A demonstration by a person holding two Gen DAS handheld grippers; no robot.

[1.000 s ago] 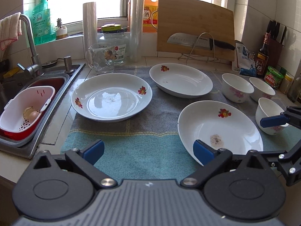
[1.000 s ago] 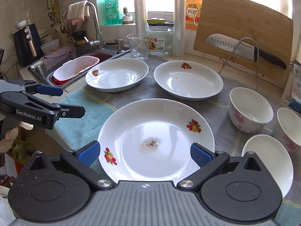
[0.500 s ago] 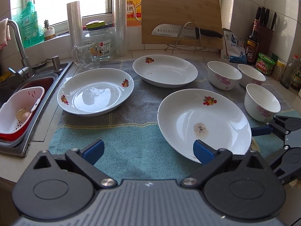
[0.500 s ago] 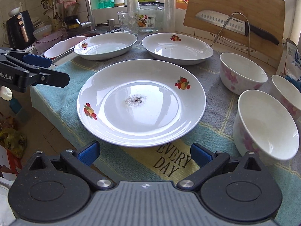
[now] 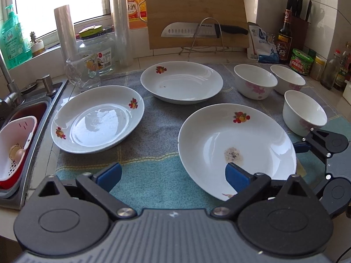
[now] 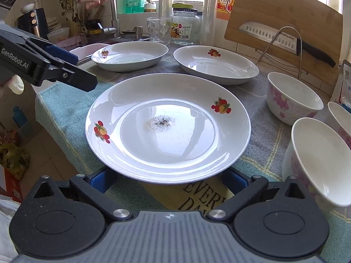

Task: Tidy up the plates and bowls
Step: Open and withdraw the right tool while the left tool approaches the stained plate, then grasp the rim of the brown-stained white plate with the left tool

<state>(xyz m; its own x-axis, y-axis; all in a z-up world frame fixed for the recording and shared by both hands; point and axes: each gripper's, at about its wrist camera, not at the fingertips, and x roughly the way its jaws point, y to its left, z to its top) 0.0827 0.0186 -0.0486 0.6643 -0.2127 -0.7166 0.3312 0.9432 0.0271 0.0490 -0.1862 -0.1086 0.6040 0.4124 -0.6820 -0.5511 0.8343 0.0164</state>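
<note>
Right now the nearest plate (image 6: 167, 127), soiled at its centre, lies on the towel (image 5: 153, 131) at the counter's front edge. Your right gripper (image 6: 167, 180) sits low against its near rim, jaws spread wide, pads under the rim. Your left gripper (image 5: 173, 174), also wide open and empty, hovers above the towel just left of that plate.

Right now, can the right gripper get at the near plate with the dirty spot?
Probably yes. The right gripper is open, its blue pads either side of the dirty plate's near rim, nothing between. The nearest bowl sits close on the right, so it needs a careful approach.
</note>
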